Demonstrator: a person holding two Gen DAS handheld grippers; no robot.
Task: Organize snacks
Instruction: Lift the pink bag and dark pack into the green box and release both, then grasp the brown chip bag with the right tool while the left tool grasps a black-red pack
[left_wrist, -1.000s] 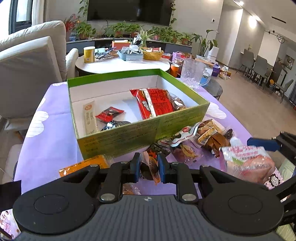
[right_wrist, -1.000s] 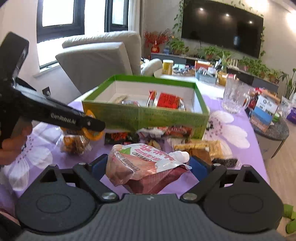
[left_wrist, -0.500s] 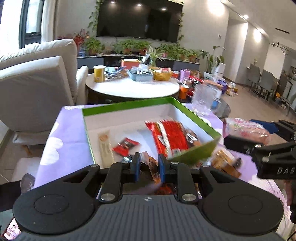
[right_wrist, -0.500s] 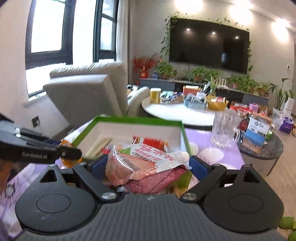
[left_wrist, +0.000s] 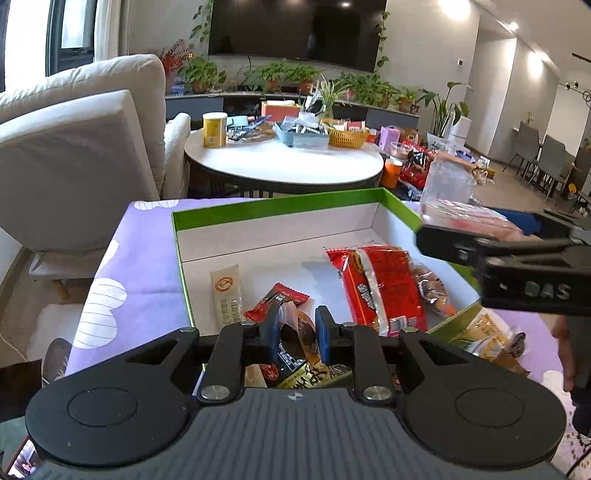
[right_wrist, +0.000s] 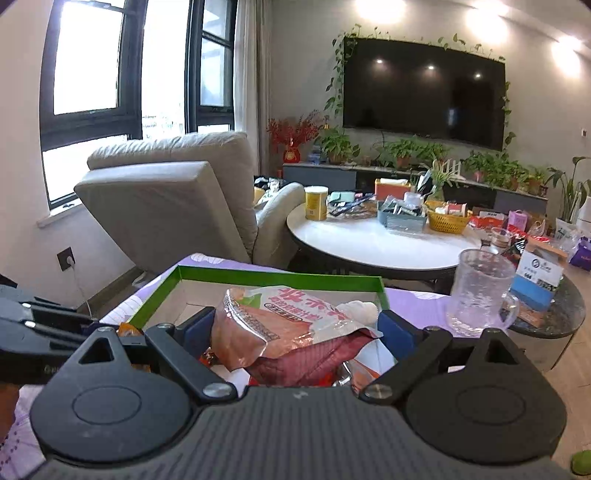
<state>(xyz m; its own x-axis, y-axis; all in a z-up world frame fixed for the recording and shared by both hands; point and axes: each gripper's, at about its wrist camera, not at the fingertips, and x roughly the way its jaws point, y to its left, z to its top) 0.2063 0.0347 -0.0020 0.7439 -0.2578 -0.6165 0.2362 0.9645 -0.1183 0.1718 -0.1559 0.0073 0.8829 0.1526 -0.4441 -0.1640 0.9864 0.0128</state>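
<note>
Left gripper (left_wrist: 295, 334) pinches a small packet (left_wrist: 293, 332); right gripper (right_wrist: 295, 328) clamps a pink bag (right_wrist: 291, 325) at the box's (left_wrist: 280, 210) 3 o'clock; releasing together could collide

You've got a green-rimmed, white-floored box (left_wrist: 280, 210) on lilac cloth (left_wrist: 144, 258) w/ white flower print; red pack (left_wrist: 380, 284) inside box.

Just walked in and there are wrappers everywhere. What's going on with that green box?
A person with a claw in each hand is packing snacks into the green box. The left claw grips a small dark snack packet over the box's near side. The right claw holds a pink snack bag over the box. A red snack pack and a few smaller packets already lie inside.
</note>
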